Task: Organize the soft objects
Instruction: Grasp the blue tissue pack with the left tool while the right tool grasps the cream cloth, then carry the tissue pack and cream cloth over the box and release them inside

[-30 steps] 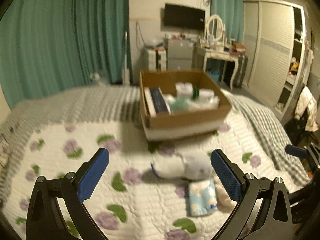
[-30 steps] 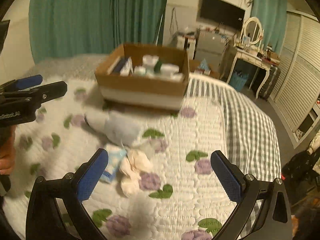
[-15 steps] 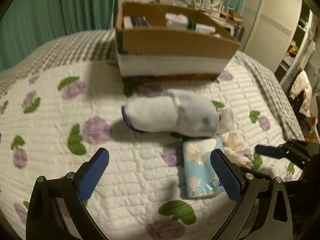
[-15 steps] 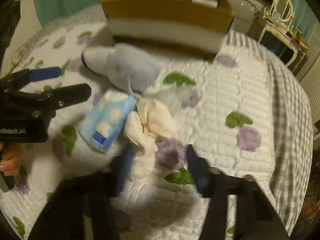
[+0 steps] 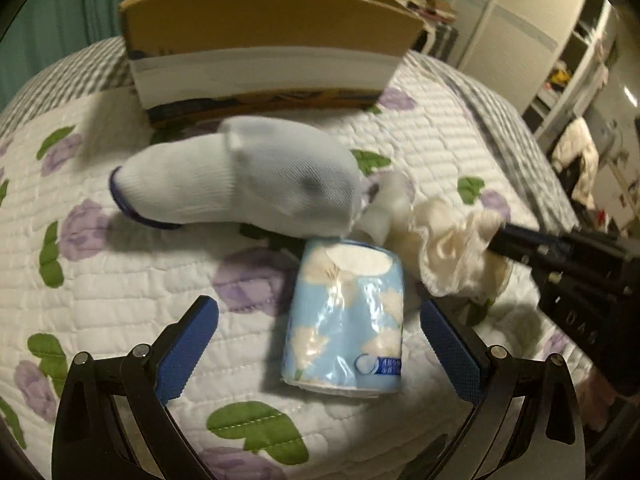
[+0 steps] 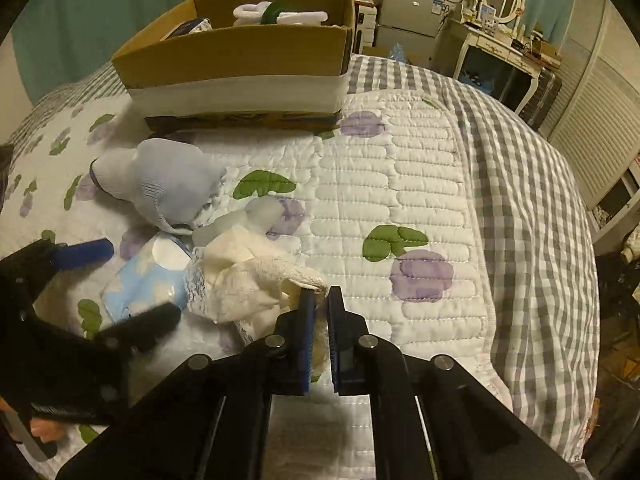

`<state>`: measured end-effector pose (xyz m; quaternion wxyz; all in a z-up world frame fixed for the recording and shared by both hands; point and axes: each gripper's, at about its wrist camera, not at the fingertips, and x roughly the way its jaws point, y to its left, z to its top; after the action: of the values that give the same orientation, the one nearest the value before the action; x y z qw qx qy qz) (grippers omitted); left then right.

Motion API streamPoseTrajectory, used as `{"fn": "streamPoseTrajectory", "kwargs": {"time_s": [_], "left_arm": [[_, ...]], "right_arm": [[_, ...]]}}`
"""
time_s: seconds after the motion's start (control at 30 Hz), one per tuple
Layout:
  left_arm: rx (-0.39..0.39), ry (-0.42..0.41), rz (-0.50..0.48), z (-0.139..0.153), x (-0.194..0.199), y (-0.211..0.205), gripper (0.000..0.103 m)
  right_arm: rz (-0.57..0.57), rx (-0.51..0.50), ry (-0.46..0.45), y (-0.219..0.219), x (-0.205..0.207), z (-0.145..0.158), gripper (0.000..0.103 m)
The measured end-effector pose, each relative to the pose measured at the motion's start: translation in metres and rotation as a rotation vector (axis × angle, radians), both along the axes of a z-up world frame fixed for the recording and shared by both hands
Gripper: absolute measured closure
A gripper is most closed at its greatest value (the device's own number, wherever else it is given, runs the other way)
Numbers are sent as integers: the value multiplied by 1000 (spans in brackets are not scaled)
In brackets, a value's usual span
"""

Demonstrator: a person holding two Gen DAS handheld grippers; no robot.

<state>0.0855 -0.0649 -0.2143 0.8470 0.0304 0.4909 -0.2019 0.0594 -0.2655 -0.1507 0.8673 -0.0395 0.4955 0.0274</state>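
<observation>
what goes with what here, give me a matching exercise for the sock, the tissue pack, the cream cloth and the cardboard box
Things:
1. sock
2. tissue pack
3. cream cloth
4. cardboard box

States or places:
A. pinched at its edge by the shut right gripper
B. at the far side of the quilt, with items inside
C. pale with a dark blue cuff, lying between the box and the tissue pack
D. light blue wrapper, lying between the open fingers of the left gripper

Pairs: 1-C, 2-D, 3-A, 4-B
</observation>
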Motion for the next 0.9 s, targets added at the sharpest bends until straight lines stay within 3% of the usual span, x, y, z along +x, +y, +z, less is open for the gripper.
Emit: {"fn": "streamPoseTrajectory", "kwargs": {"time_s": [0.03,0.07,0.2,0.47,0.6,0.9], "left_arm": [[17,-4,0,0,-1,-1,9],[50,-10,-2,-3,-1,-2,26],[49,-8,-17,-2,-3,0,53],[38,-46,9,13,-10,11,56],[-12,-52,16,33,-18,16,56],[-8,-183,42,91,-55,22,56]], "right_arm": [[0,0,-1,-1,0,1,97],[0,2,-1,-2,0,2,97],[16,-8,3,3,1,3,97],[43,-10,-40,14,-5,10,97],[41,14,-115,14,-15,31,97],[34,33,-268,23,-44,84,97]]}}
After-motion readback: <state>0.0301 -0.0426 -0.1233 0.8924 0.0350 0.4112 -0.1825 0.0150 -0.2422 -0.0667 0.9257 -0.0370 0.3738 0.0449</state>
